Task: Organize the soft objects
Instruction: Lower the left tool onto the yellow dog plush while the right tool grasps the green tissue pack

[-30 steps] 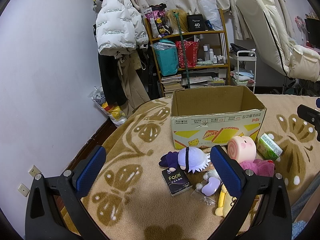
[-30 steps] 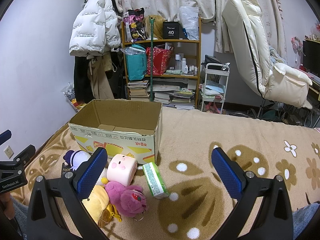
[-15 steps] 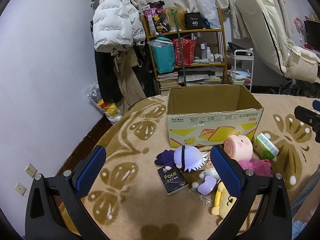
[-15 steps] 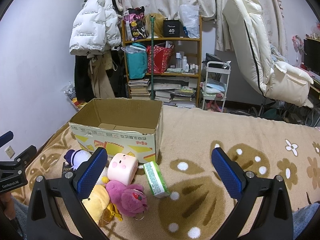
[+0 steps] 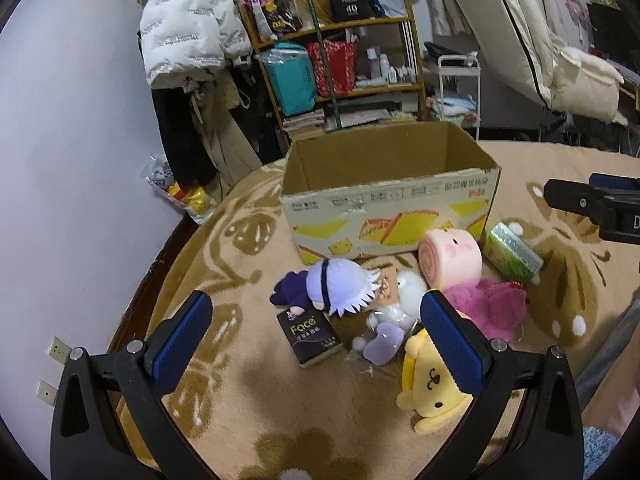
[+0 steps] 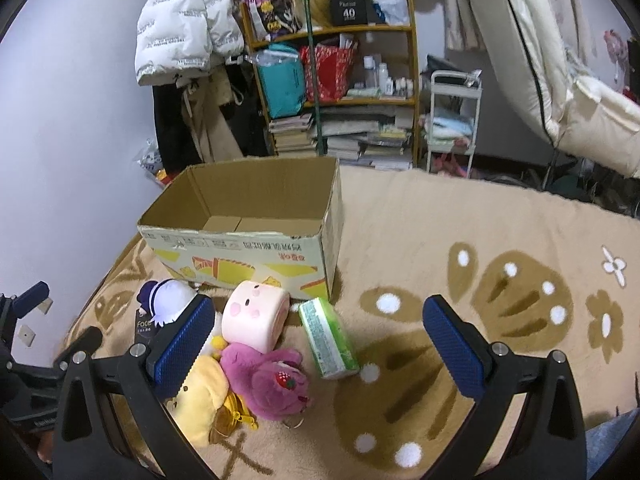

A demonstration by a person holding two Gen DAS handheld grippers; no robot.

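Observation:
An open cardboard box point(image 5: 392, 196) point(image 6: 248, 232) stands on the brown blanket. In front of it lie a white-haired purple doll point(image 5: 332, 288) point(image 6: 168, 300), a black Face tissue pack point(image 5: 310, 336), a pink roll plush point(image 5: 450, 256) point(image 6: 254, 316), a magenta plush point(image 5: 492, 308) point(image 6: 272, 380), a yellow plush point(image 5: 432, 396) point(image 6: 200, 396), a small lilac toy point(image 5: 384, 340) and a green tissue pack point(image 5: 514, 252) point(image 6: 328, 338). My left gripper point(image 5: 316, 332) is open above the doll and tissue pack. My right gripper point(image 6: 320, 344) is open above the green pack.
The blanket point(image 6: 460, 240) covers a bed whose left edge drops to the floor by the wall point(image 5: 80, 160). Behind stand a cluttered shelf point(image 6: 340, 80), hanging coats point(image 6: 188, 32), a white cart point(image 6: 452, 120) and a cream recliner point(image 6: 560, 60).
The left gripper has moved closer to the toys and lower; the box and toys sit larger in its view. The right gripper has barely moved.

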